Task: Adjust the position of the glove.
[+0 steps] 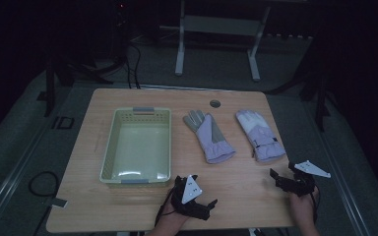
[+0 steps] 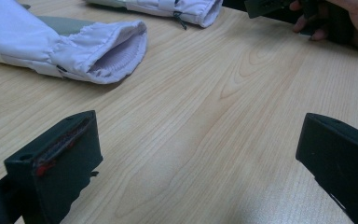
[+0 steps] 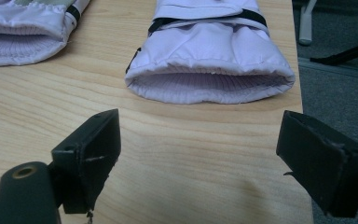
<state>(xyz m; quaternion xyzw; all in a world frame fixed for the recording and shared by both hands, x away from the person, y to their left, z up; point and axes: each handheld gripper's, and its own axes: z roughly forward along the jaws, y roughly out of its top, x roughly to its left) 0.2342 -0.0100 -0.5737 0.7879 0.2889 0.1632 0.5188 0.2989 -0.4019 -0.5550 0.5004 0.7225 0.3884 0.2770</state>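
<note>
- High view: two lilac gloves lie flat on the worktop (image 1: 128,101); the left glove (image 1: 209,136) sits at 12 o'clock from the left tool (image 1: 204,206), the right glove (image 1: 259,135) at 11 o'clock from the right tool (image 1: 281,178). A pale basket (image 1: 109,147) stands at 9 o'clock of the gloves.
- Left gripper view: the left tool (image 2: 198,156) is released over bare wood, with the left glove's cuff (image 2: 112,53) at 11 o'clock.
- Right gripper view: the right tool (image 3: 198,149) is released, and the right glove's cuff (image 3: 209,81) lies at 12 o'clock, apart from it.

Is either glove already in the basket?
No, both gloves, the left glove and the right glove, lie on the table beside the basket.
</note>
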